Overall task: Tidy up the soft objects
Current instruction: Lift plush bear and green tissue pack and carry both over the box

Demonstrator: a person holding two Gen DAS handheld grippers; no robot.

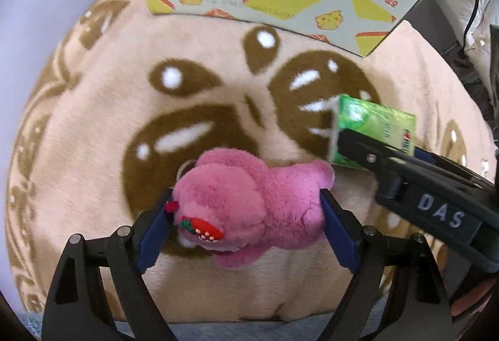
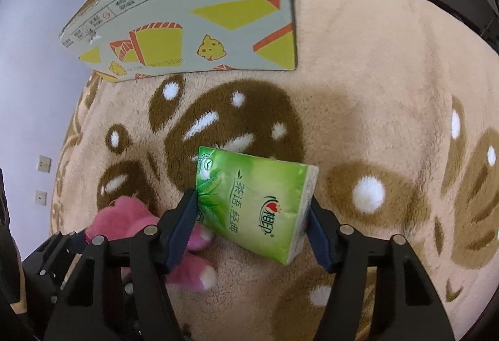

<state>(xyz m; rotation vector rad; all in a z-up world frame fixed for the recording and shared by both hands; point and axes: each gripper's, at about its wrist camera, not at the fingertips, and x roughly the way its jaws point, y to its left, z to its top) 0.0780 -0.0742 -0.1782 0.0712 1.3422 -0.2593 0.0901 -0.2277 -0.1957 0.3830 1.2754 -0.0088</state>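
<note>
Meanwhile, the left gripper squeezes a soft, light pink plush toy between its fingers; the right gripper clamps a squashy green tissue pack by its sides.

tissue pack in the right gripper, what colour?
Green tissue pack with leaf print and a red logo; clearest in the right wrist view.

"DAS" on right claw body; tissue pack "茶语 经典" (carton print upside down).
</note>
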